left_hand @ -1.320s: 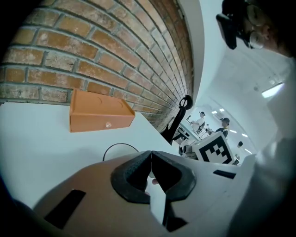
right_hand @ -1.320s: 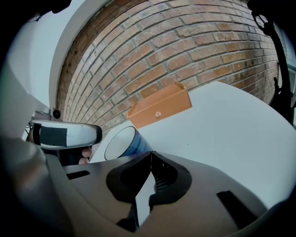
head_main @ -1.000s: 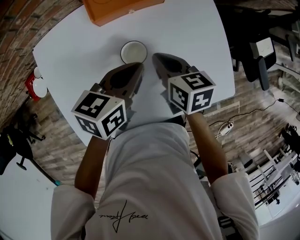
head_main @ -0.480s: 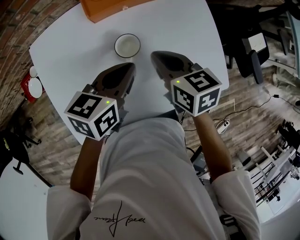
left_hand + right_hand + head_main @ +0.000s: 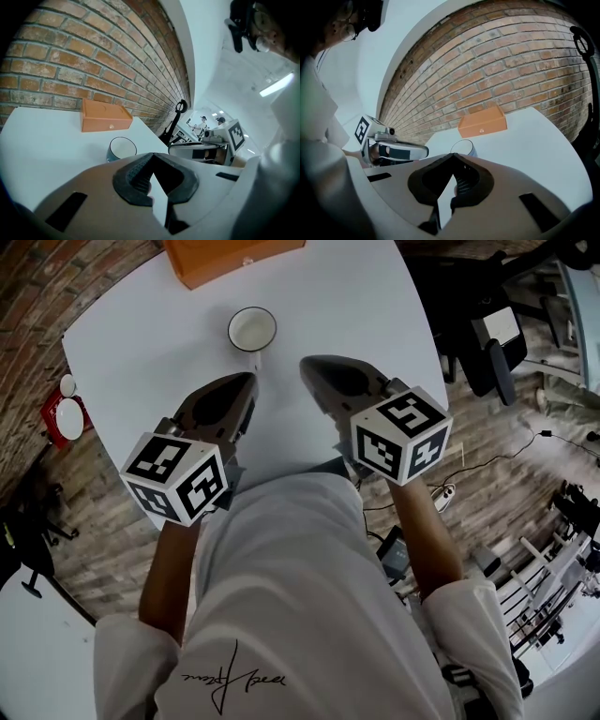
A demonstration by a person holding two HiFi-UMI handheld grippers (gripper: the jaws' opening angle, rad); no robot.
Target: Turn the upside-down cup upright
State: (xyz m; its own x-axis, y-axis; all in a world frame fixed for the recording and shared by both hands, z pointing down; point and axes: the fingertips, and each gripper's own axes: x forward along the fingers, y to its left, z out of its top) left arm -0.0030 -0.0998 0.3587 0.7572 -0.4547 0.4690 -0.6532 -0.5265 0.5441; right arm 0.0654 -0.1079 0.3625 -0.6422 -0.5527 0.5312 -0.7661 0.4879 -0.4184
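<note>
in both gripper views only the upper part of the cup (image 5: 121,149) showed; its base was hidden behind each gripper's own body. in the head view the orange box (image 5: 230,257) was cut off by the top edge, and the cup's handle was only a small pale stub, hard to make out. the cup stood on the white table (image 5: 366,306) near the orange box, long axis vertical, open mouth facing up, white inside and dark outside. the handle seemed to point back toward the person. the left gripper (image 5: 248,379) and the right gripper (image 5: 307,364) hung above the table on the near side of the cup, apart from it. each had its jaws closed tip to tip with nothing between them.
</note>
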